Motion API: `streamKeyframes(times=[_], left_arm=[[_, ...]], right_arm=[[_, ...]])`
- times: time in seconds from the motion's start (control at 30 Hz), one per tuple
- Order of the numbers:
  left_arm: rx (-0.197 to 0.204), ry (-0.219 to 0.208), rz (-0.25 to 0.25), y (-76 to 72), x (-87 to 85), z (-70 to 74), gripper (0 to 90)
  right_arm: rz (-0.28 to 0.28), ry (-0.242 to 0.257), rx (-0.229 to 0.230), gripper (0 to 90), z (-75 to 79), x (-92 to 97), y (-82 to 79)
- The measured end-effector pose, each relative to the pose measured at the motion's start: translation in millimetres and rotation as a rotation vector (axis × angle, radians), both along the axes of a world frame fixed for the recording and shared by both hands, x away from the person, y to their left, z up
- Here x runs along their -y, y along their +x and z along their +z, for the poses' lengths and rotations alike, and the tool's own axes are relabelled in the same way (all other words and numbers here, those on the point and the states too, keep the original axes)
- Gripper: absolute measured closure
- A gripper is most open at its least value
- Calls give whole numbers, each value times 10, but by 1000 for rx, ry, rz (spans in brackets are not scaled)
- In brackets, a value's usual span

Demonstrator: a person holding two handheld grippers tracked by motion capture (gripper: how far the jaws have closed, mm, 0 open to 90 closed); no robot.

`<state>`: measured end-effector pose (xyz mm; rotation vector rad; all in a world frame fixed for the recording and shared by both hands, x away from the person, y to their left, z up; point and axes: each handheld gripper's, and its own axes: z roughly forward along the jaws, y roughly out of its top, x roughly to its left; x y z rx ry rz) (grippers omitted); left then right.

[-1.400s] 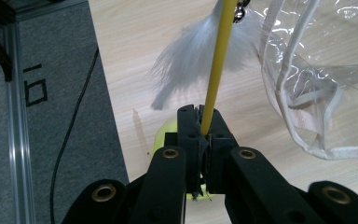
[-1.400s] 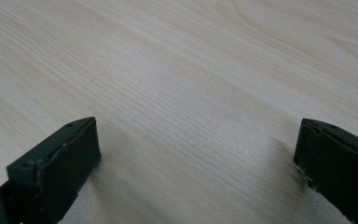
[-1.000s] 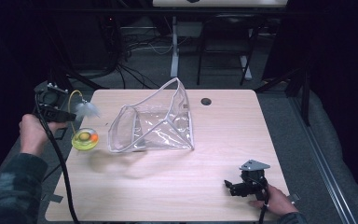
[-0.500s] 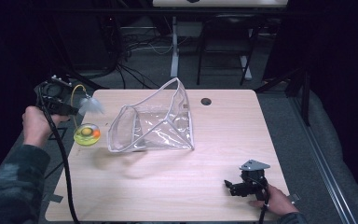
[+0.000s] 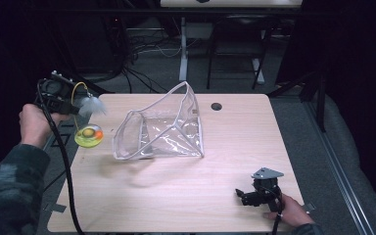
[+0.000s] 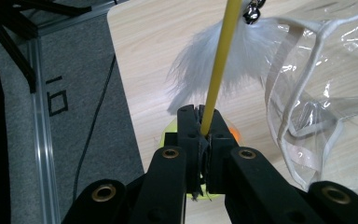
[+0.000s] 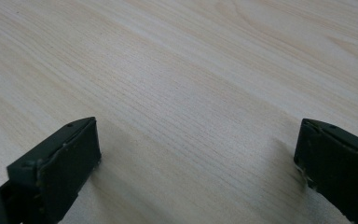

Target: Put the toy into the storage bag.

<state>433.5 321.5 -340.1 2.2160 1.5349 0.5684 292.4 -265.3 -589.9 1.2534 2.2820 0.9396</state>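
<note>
Now your left gripper [image 5: 71, 106], clamped on the thin yellow wand [image 6: 219, 70] with its white feather tuft [image 5: 92, 105], sits at frame left beside the clear plastic pouch's [image 5: 169, 128] mouth, far nearer than your open right gripper [image 5: 247, 197].

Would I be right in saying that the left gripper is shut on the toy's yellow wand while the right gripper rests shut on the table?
Not quite: the right gripper is open, its jaws standing wide apart over the table in the right gripper view. The left gripper is indeed shut on the yellow wand.
</note>
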Motion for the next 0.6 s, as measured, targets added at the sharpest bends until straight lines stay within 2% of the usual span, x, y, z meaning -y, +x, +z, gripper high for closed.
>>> streamKeyframes(times=[0.33,0.6], left_arm=[[7,11,-6,77,47,97,877],[32,-3,-14,121,112,249,877]], right_arm=[[-1,-1,1,0,0,-1,-1],[0,0,1,0,0,-1,-1]])
